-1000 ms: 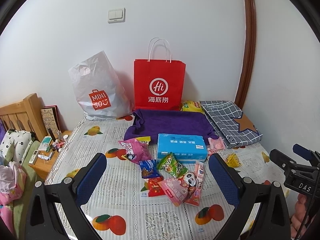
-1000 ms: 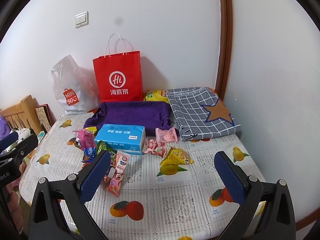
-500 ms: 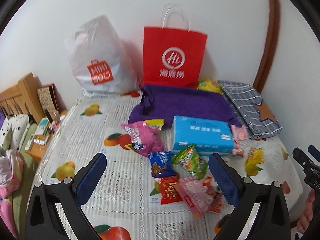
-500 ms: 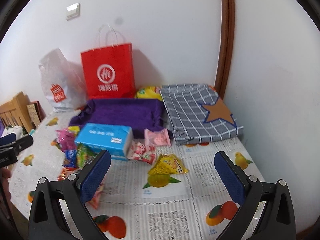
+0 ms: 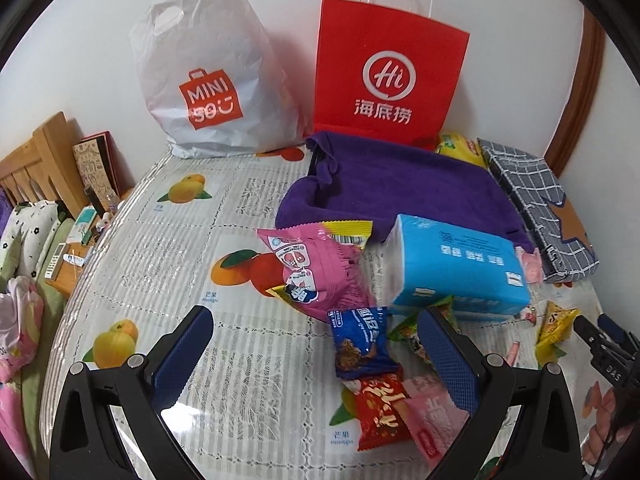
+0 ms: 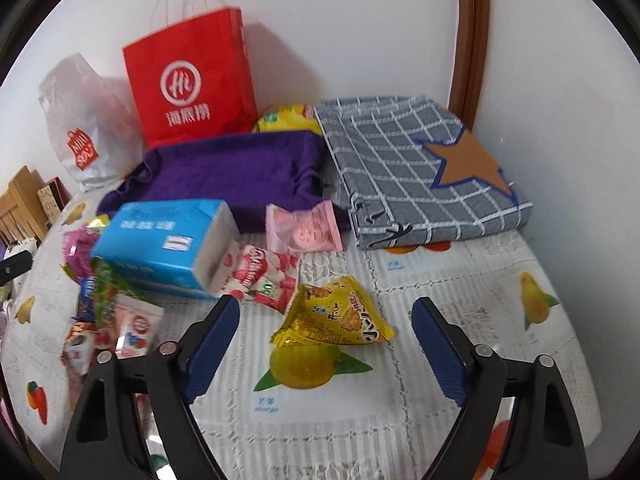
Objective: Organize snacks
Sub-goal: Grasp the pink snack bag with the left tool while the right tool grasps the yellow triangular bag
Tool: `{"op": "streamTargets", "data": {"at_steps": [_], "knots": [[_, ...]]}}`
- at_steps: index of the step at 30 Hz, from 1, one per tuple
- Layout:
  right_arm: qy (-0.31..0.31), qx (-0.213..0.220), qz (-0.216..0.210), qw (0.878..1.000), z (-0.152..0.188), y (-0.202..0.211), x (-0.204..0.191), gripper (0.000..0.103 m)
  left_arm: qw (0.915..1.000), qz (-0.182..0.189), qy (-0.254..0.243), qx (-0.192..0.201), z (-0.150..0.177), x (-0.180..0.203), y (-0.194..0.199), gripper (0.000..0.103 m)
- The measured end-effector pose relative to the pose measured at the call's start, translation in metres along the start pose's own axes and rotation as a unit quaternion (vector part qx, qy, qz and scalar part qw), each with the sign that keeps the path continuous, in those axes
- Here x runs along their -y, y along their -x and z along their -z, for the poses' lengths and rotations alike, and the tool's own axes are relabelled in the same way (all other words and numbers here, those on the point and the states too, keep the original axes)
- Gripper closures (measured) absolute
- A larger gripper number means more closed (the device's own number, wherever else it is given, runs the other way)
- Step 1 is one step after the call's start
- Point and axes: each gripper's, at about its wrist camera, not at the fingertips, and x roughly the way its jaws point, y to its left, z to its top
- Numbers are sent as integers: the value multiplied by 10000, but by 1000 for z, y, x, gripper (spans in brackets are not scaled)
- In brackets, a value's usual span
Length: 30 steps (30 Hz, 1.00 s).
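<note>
Crinkly foil and film packets lie loose on the tabletop (image 6: pixel 460 288), most of them bunched against a blue tissue pack (image 6: pixel 160 246). The right gripper (image 6: pixel 326 338) hangs over a yellow triangular snack (image 6: pixel 332 318); its jaws are closing, yet both pads stand clear of the packet. The left gripper (image 5: pixel 316 354) is spread wide and empty above a dark blue snack (image 5: pixel 360 344), with a red packet (image 5: pixel 378 410) and a pink packet (image 5: pixel 324 268) overlapping or touching it.

Probable faults:
- The puffed yellow packet may squirt sideways if the pads meet only its sloped upper faces (a low, centred pinch is safer).
- The left pads may trap two packets at once, since neighbours overlap.
- A pad dragged across the plastic cloth could bunch it and shift the heap.
</note>
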Motion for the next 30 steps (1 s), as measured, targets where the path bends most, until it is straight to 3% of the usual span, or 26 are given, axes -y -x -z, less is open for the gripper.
{"op": "streamTargets", "data": {"at_steps": [4,15,19,30], "knots": [[-81,-207,-51,9997,1,-23,5,22,9996,80,130,-236,-3,-6,-12,1],[16,-653,84,9978,7,-66,3,32,9994,101,144,-314,-6,-12,-39,1],[36,-625,59,9980,8,-63,3,40,9994,22,105,-337,-13,-9,-54,1],[111,-479,-99,9987,4,-42,1,42,9985,-50,104,-533,-27,-5,-96,1]]}}
